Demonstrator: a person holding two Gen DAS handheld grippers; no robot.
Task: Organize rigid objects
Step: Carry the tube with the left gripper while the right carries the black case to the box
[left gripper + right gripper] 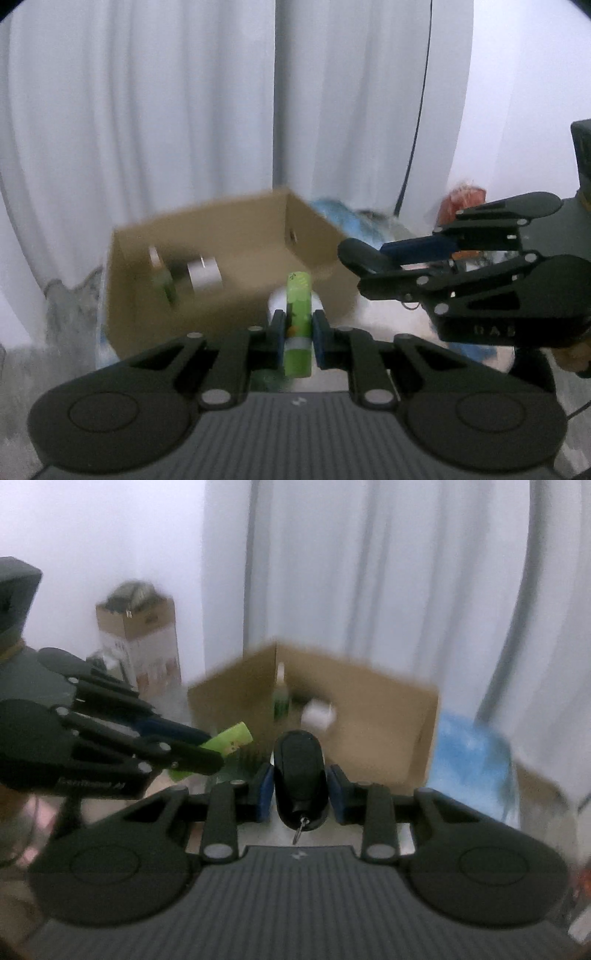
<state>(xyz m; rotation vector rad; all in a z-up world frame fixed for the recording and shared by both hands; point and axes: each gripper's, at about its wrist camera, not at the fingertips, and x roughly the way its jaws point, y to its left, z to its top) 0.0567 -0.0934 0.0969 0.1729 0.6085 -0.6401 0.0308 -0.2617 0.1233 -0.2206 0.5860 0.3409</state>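
white curtains behind cardboard box; left jaws grip green tube, right jaws black fob.

- A pale, whitish surface carries everything; only small patches of it show, low in the middle of both views, and the blur hides its texture.
- An open brown cardboard box stands on it at the centre of each frame.
- A crumpled blue bag lies just beside the box, at middle right in the right wrist view.
- A taller printed carton stands at upper left there.
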